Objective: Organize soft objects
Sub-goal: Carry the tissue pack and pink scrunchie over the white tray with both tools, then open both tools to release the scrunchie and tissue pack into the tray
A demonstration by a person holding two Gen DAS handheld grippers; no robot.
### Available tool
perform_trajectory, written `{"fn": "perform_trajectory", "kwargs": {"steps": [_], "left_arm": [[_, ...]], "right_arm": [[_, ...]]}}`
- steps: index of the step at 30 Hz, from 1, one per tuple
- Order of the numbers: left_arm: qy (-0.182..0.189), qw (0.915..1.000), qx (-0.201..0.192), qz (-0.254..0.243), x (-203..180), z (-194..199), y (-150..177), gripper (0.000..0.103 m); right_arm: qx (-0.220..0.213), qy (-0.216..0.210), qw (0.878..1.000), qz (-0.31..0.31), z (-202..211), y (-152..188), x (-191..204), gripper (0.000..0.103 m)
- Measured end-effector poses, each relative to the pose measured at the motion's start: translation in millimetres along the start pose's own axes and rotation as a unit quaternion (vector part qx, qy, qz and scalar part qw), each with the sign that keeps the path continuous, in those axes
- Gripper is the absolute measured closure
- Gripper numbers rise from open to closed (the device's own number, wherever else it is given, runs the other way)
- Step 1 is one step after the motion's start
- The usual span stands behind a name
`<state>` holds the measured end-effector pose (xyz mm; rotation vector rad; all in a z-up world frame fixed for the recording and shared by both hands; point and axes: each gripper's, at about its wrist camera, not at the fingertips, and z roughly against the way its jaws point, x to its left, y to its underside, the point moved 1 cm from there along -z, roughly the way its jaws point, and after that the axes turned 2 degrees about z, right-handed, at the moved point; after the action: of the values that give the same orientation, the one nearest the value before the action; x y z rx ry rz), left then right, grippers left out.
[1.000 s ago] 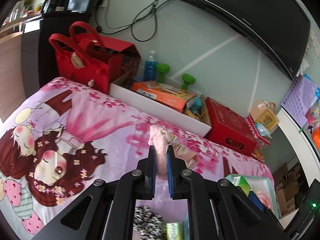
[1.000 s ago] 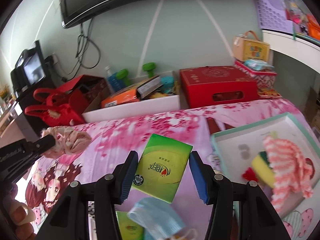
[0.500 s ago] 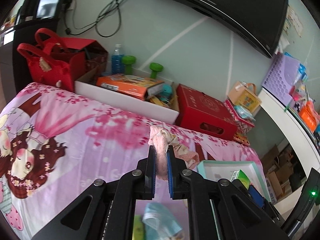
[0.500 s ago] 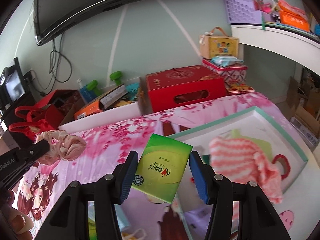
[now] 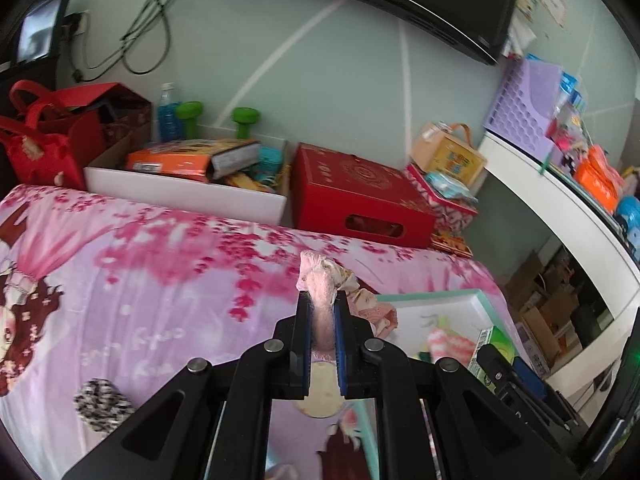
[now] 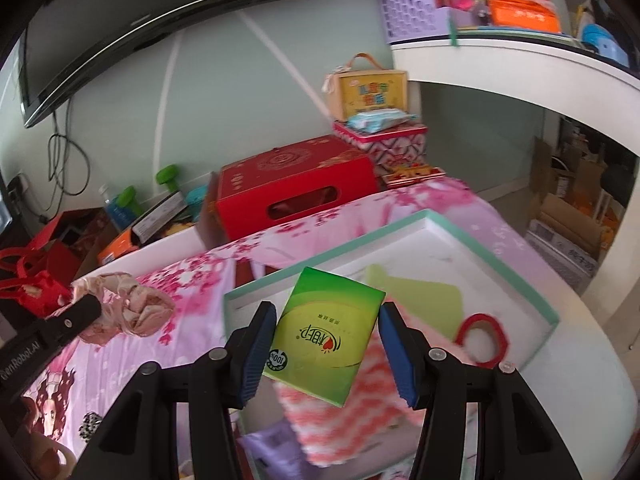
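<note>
Both hands have swung right: the white teal-rimmed tray (image 6: 552,316), formerly at 3 o'clock, now lies under the right gripper (image 6: 326,346), clamped on the green tissue pack (image 6: 326,336). Left gripper (image 5: 320,320) pinches the pink fabric scrunchie (image 5: 318,280) at 9 o'clock. Drop-off looks near.

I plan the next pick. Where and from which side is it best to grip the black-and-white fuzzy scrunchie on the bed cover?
Grip the black-and-white scrunchie across its ring, probably from straight above. It lies flat and alone on the pink bed cover, so one soft side can be pinched freely.
</note>
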<state>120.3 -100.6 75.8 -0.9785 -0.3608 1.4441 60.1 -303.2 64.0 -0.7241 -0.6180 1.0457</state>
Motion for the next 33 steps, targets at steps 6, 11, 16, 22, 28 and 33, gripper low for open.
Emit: {"fn": "perform_trajectory", "kwargs": {"steps": [6, 11, 16, 22, 28, 33], "left_arm": [[0.022, 0.9995, 0.006, -0.021, -30, -20, 13, 0.093], [0.022, 0.9990, 0.019, -0.032, -42, -37, 23, 0.093], [0.009, 0.9990, 0.018, -0.041, -48, -51, 30, 0.093], [-0.007, 0.9990, 0.015, -0.040, -47, -63, 34, 0.093], [-0.001, 0.9991, 0.021, -0.036, -49, -77, 41, 0.093], [-0.001, 0.9981, 0.040, -0.048, -57, -90, 51, 0.093]], "right_arm": [[-0.003, 0.027, 0.999, -0.025, 0, -2, -35, 0.047], [-0.003, 0.041, 0.998, -0.050, -1, -1, -62, 0.047], [-0.001, 0.058, 0.996, -0.065, -4, 2, -80, 0.047], [0.005, 0.070, 0.995, -0.071, -13, 4, -93, 0.047], [0.008, 0.083, 0.993, -0.080, -20, 6, -104, 0.047], [0.008, 0.087, 0.993, -0.083, -22, 7, -108, 0.045]]}}
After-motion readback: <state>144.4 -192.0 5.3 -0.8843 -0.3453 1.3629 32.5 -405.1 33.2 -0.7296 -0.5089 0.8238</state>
